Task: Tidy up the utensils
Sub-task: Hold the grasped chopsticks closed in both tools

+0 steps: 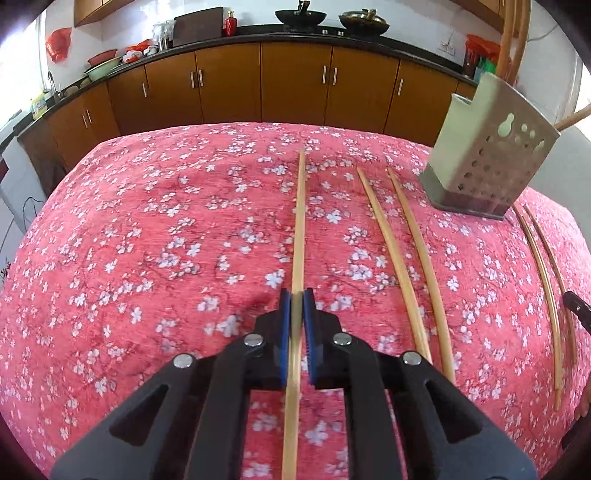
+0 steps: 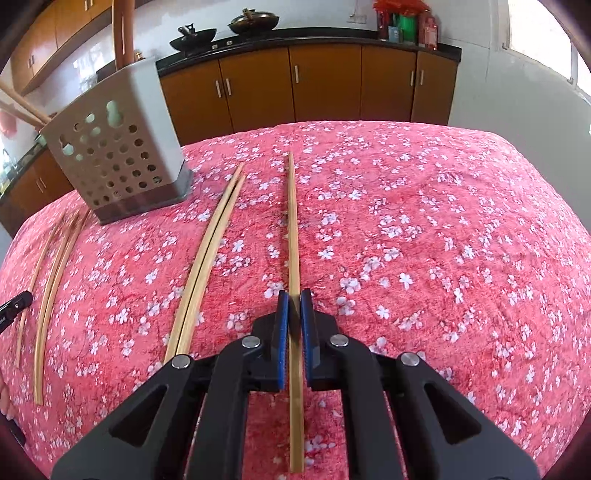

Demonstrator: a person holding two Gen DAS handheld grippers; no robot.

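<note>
- A home kitchen.
- Brown wooden base cabinets (image 1: 295,81) run under a black countertop (image 1: 258,31).
- Two dark woks (image 1: 301,16) sit on it.
- A pink floral cloth covers the table (image 1: 147,221).

Pale, smooth bamboo-like chopsticks (image 1: 388,236) lie on a matt pink floral cloth (image 1: 166,229). The perforated holder (image 1: 487,162) looks like matt grey plastic. Ribbed blue pads (image 2: 282,332) line the matt black gripper fingers.
</note>
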